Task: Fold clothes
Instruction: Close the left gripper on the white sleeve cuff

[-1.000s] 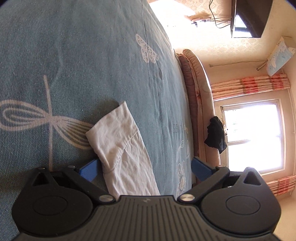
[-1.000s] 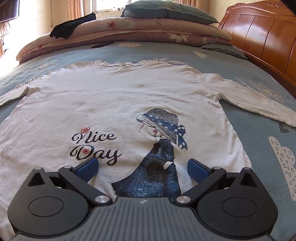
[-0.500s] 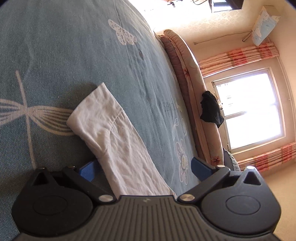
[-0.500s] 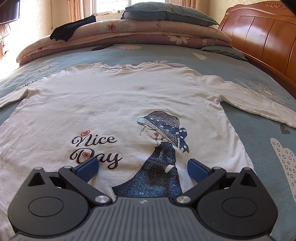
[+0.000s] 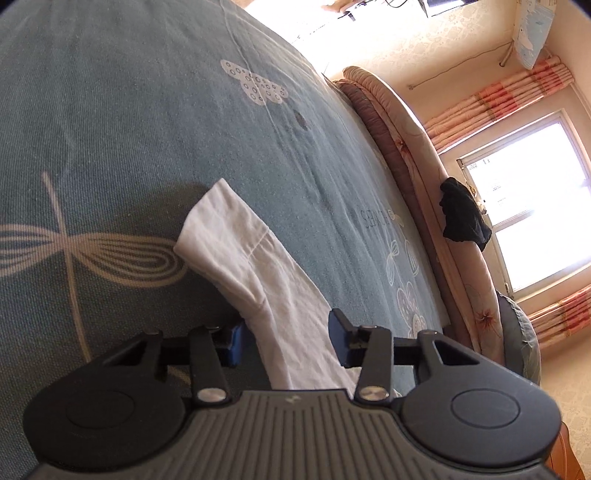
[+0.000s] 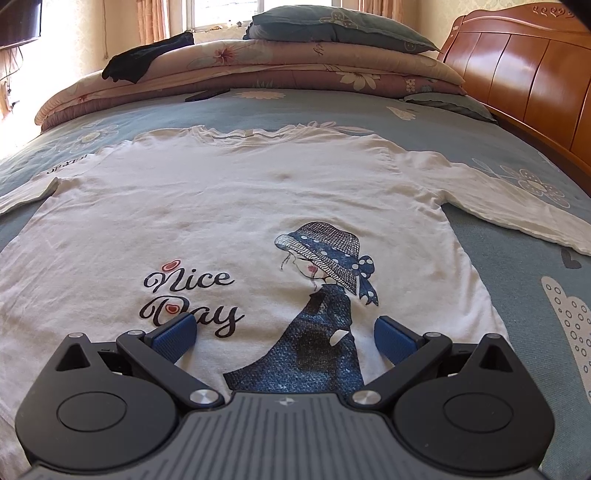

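Left tool (image 5: 286, 338) has its blue-padded jaws closing around the white fabric sleeve (image 5: 255, 280) of a long-sleeved shirt; the sleeve runs between them, touching the left pad, while a sliver of gap shows at the right pad, so the pads are not yet pressing from both sides. That sleeve's hemmed cuff end lies ahead of the tool on the teal bedspread (image 5: 129, 110), which is printed with pale dragonflies and butterflies. Further right in the left wrist view, a folded pink floral quilt (image 5: 424, 177) lies along the far side of the bed, with a black garment (image 5: 463, 218) draped on it in front of a bright window (image 5: 535, 206) with pink striped curtains.

Right tool (image 6: 284, 336) hovers with its jaws wide apart over the lower part of the white long-sleeved shirt (image 6: 229, 206), gripping nothing. This shirt lies flat and face up on the bed, both sleeves spread outward, showing the words "Nice Day" on the left and a printed girl in a dotted blue hat on the right. Beyond it sit the quilt and a grey-blue pillow (image 6: 340, 26), and a polished wooden headboard (image 6: 528, 62) stands at the right.
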The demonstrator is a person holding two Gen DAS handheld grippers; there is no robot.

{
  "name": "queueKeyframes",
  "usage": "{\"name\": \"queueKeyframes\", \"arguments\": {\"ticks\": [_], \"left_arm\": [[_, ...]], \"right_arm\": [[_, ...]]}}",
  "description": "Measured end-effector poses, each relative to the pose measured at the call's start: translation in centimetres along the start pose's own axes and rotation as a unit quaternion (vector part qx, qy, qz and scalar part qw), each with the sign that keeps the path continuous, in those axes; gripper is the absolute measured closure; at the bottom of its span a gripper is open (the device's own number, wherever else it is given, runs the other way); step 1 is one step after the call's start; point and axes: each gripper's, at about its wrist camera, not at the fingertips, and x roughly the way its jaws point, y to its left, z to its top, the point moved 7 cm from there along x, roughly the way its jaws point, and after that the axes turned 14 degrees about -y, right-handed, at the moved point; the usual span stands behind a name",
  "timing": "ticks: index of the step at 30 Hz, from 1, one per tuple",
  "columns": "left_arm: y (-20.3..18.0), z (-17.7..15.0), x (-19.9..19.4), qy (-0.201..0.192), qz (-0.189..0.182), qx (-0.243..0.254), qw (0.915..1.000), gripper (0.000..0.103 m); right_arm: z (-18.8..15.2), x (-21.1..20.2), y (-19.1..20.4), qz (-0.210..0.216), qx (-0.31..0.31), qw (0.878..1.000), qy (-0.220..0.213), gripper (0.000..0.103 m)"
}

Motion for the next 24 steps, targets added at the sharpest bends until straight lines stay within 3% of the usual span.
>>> {"name": "queueKeyframes", "arguments": {"ticks": [3, 7, 12, 14, 15, 16, 24], "left_arm": [[0.6, 0.2, -0.2, -0.008, 0.01, -0.019, 0.9997, 0.07], [1.6, 0.3, -0.2, -0.029, 0.015, -0.06, 0.9977, 0.07], [1.5, 0.7, 0.2, -0.048, 0.027, -0.053, 0.9971, 0.07], [1.1, 0.5, 0.1, -0.046, 0.034, -0.03, 0.9979, 0.072], [1.0, 0.5, 0.1, -0.045, 0.045, -0.013, 0.9979, 0.077], [0.8, 0.4, -0.1, -0.045, 0.063, 0.008, 0.997, 0.091], [-2.0, 0.4, -0.2, -0.04, 0.124, 0.106, 0.9858, 0.092]], "right_arm": [[0.0, 0.0, -0.1, 0.0, 0.0, 1.0, -0.001, 0.0], [-0.1, -0.2, -0.2, 0.001, 0.0, 1.0, -0.001, 0.0], [-0.1, -0.5, -0.4, 0.002, 0.0, 1.0, -0.001, 0.0], [-0.2, -0.6, -0.5, 0.002, 0.001, 1.0, -0.002, 0.0], [-0.2, -0.7, -0.5, 0.002, 0.0, 1.0, -0.003, 0.0], [-0.2, -0.7, -0.5, 0.002, 0.0, 1.0, -0.003, 0.0], [-0.3, -0.9, -0.6, 0.006, -0.002, 1.0, -0.004, 0.0]]}}
